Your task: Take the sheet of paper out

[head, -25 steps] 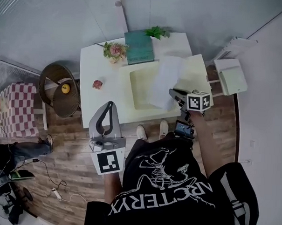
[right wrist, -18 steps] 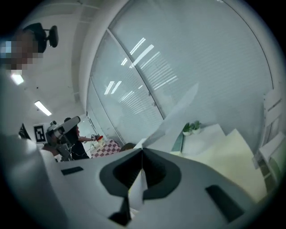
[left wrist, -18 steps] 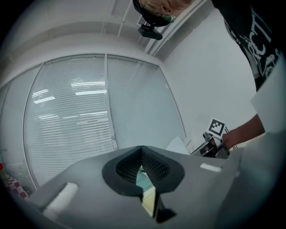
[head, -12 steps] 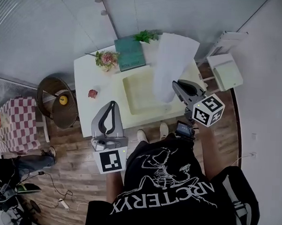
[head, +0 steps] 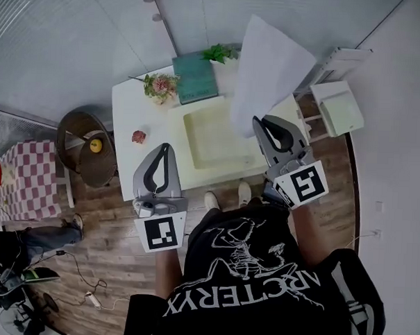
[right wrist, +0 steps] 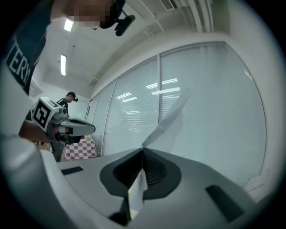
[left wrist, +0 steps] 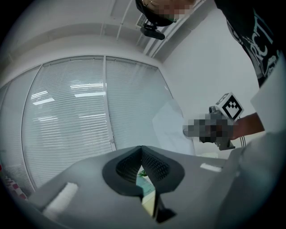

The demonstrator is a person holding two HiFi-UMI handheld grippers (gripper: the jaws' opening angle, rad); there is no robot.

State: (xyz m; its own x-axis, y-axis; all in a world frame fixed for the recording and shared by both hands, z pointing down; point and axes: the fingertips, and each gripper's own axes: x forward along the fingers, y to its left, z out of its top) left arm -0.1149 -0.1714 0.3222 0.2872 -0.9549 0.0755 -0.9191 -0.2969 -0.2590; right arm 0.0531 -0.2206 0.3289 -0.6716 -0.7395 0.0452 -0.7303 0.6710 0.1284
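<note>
Altogether: two grippers, one sheet of paper, one table [head: 128,105], one tray, one book.
Left of the left fingers: one wicker chair [head: 78,126] with one yellow fruit [head: 95,146] on it, and one small red thing [head: 138,136] on the table.
Left gripper [head: 163,149]: its fingers [left wrist: 154,163] meet at the tips with nothing between them.
Beyond the left fingers: one bunch of pink flowers [head: 158,86], one teal book [head: 193,78] and one green plant [head: 216,54].
Between the two pairs of fingers: one cream tray [head: 211,137], flat on the table.
Sheet of paper [head: 270,62]: pinched at its lower edge, it rises beyond the right fingertips, clear above the tray.
Right gripper [head: 257,121]: its fingers [right wrist: 154,167] are closed tight on the sheet, and a strip of paper shows behind the tips.
Right of the right fingers: one white unit [head: 341,110] beside the table.
</note>
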